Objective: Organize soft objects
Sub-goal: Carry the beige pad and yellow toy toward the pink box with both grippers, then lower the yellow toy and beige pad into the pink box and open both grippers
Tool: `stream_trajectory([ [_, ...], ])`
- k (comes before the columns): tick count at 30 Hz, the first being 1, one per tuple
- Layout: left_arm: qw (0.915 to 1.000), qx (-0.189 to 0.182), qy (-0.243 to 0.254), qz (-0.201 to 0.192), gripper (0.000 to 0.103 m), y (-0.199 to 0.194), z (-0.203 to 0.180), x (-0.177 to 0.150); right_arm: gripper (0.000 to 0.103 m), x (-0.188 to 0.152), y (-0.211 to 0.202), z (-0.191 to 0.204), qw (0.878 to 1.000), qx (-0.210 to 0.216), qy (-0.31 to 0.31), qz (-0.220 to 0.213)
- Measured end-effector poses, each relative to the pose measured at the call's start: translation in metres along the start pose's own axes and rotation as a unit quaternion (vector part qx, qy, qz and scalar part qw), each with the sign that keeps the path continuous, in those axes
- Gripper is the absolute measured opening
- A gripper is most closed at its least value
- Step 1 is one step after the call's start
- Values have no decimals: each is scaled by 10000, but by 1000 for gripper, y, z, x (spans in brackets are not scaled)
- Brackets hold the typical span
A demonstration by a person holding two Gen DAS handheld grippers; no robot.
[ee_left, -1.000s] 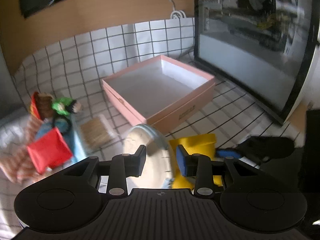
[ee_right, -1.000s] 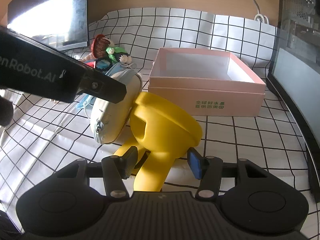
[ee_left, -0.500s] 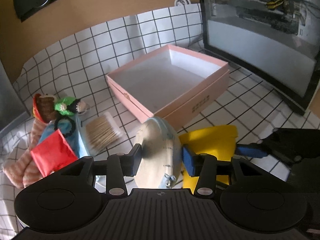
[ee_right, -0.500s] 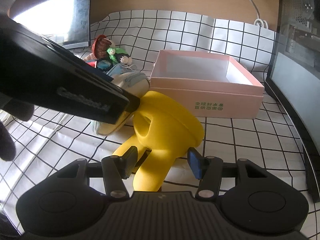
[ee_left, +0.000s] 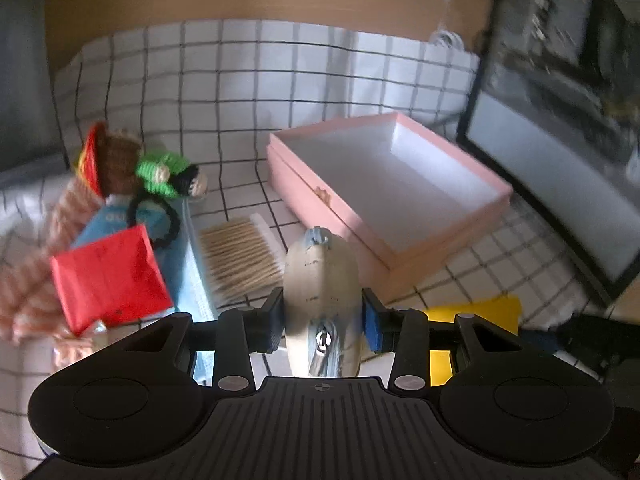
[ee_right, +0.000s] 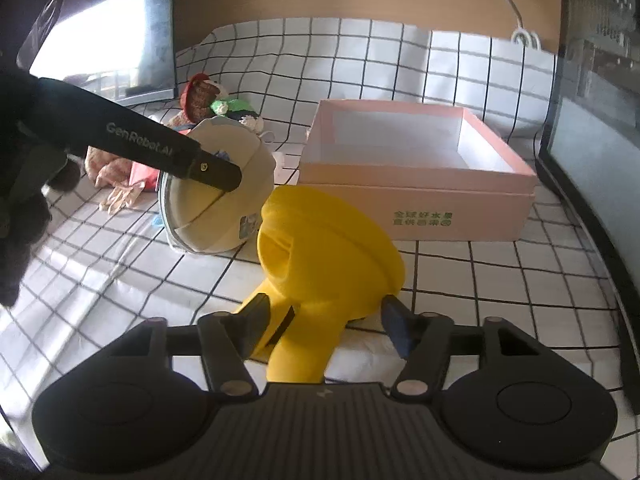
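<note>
My left gripper (ee_left: 322, 330) is shut on a cream round zip pouch (ee_left: 320, 280) with pale blue trim and holds it off the cloth, left of the pink box (ee_left: 460, 236). The pouch (ee_right: 224, 200) and the left gripper's finger (ee_right: 208, 168) also show in the right wrist view. My right gripper (ee_right: 326, 320) is open around a yellow soft item (ee_right: 328, 248) that lies on the checked cloth in front of the pink open box (ee_right: 420, 204). The box is empty.
A pile at the left holds a knitted doll (ee_left: 116, 160), a green knitted toy (ee_left: 168, 172), a red packet (ee_left: 108, 272), a blue mask (ee_left: 188, 264), a cotton-swab pack (ee_left: 240, 252) and a striped pink cloth (ee_left: 32, 280). A dark monitor (ee_left: 560, 168) stands at the right.
My left gripper has closed on the pouch, lifted it and swung left; the pouch now hangs clear of the yellow item. The right gripper has barely moved.
</note>
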State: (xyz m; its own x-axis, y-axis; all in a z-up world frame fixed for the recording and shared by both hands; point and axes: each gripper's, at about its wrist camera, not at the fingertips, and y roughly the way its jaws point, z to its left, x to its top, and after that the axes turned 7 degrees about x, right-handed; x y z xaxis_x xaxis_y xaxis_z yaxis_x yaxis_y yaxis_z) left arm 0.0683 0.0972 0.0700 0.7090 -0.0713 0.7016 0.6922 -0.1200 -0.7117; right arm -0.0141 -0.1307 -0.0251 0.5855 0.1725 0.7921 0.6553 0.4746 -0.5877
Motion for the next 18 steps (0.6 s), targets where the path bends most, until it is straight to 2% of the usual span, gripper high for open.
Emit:
stream_trajectory([
  [4,9994,-276,-180,-54,43,-1,14,-3,66,12,8,-9,9987,148,490,80],
  [6,9992,-349,-104,-146,43,-8,16,-11,53,17,8,-12,9976,223,655,80],
  [8,9990,-390,36,-205,43,-18,16,-19,46,23,2,-10,9979,284,567,89],
  [14,9911,-1063,713,-354,43,-72,-5,-39,45,29,-56,-9,9994,183,282,-120],
  [18,9844,-1675,472,-251,43,-84,-14,-24,45,24,-98,-17,9992,-202,247,-255],
])
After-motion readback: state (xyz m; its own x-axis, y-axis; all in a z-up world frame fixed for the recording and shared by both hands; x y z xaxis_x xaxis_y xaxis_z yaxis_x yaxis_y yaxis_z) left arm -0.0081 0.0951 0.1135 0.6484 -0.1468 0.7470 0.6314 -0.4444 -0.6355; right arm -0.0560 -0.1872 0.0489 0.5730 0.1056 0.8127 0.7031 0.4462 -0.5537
